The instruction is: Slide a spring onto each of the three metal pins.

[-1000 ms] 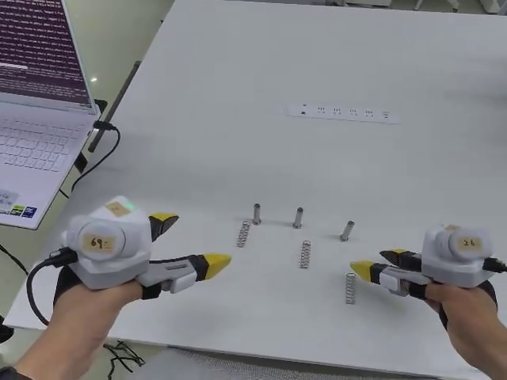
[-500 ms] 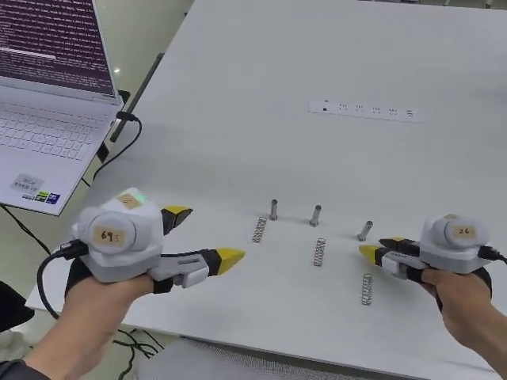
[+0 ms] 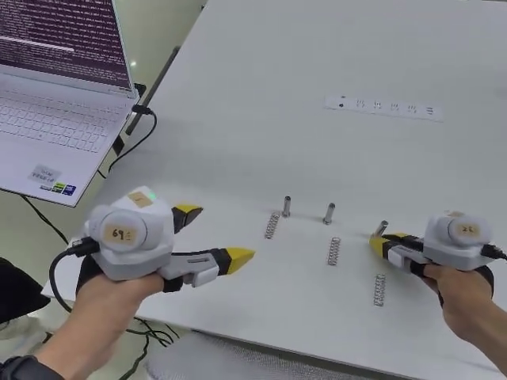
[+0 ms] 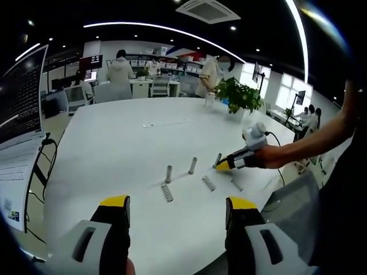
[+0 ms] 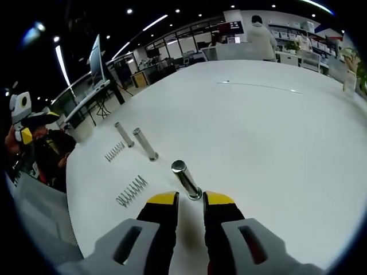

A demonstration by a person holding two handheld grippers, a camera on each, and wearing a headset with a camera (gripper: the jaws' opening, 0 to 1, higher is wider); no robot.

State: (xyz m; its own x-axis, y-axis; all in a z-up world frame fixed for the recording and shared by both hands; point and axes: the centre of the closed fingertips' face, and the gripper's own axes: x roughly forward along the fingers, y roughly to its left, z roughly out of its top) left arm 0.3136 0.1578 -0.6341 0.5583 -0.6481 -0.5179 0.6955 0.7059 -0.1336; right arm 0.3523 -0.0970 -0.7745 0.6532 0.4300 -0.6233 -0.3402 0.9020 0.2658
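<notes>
Right tool (image 5: 190,198) has advanced to the rightmost pin (image 5: 185,177), jaws narrowly parted at its base. Left tool (image 4: 178,201) stays wide open, empty. Three springs (image 3: 333,251) lie loose on the counter (image 3: 317,63), unmoved.

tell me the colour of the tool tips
Yellow on both the left tool and right tool; clearest in the head view.

White table (image 3: 261,95). Open laptop (image 3: 55,87) off its left edge, black cable (image 3: 136,148) plugged in. White power strip (image 3: 383,107) on far side. Potted plant (image 4: 238,94), people (image 4: 120,69) standing beyond.
</notes>
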